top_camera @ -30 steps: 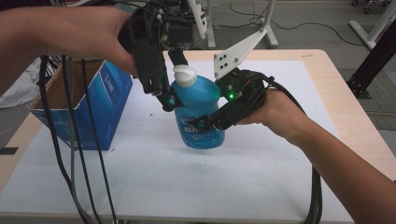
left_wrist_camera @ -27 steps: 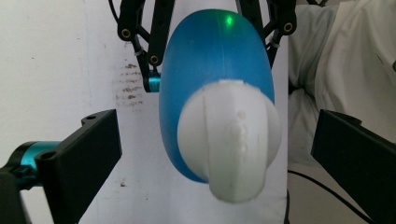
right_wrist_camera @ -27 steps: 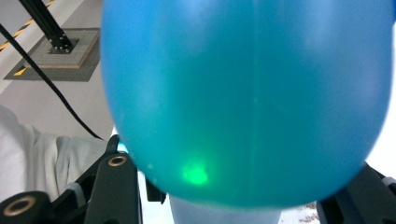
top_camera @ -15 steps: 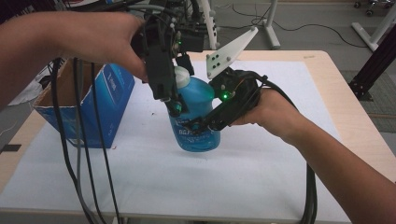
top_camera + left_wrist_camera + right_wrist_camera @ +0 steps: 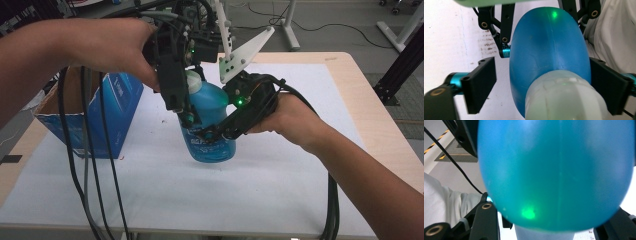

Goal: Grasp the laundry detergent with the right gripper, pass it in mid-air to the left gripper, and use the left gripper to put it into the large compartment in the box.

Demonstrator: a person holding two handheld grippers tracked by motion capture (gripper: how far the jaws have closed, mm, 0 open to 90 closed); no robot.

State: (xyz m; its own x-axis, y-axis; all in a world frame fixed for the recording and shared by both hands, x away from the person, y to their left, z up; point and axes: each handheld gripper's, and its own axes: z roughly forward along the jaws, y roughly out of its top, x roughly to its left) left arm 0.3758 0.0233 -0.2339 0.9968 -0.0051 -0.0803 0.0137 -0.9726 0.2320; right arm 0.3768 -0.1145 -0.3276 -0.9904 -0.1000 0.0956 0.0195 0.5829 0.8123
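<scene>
A blue bottle (image 5: 212,107) with a white cap (image 5: 194,84) stands tilted on the white mat. My right gripper (image 5: 212,134) comes in from the right and is shut on the bottle's body; its jaws flank the bottle (image 5: 556,170) in the right gripper view. My left gripper (image 5: 187,117) reaches down from above, its jaws on either side of the cap (image 5: 564,97) and shoulder. Those jaws have just been closing. In the left gripper view the left pad (image 5: 480,85) still stands apart from the bottle (image 5: 549,45).
An open blue cardboard box (image 5: 115,110) stands to the left of the bottle. Black cables (image 5: 85,175) hang from the left gripper down across the mat's left part. The white mat (image 5: 280,190) covers most of a wooden table (image 5: 370,115).
My left gripper has moved right and down from beside the cap until its jaws straddle it. The bottle stays gripped by the right gripper.
</scene>
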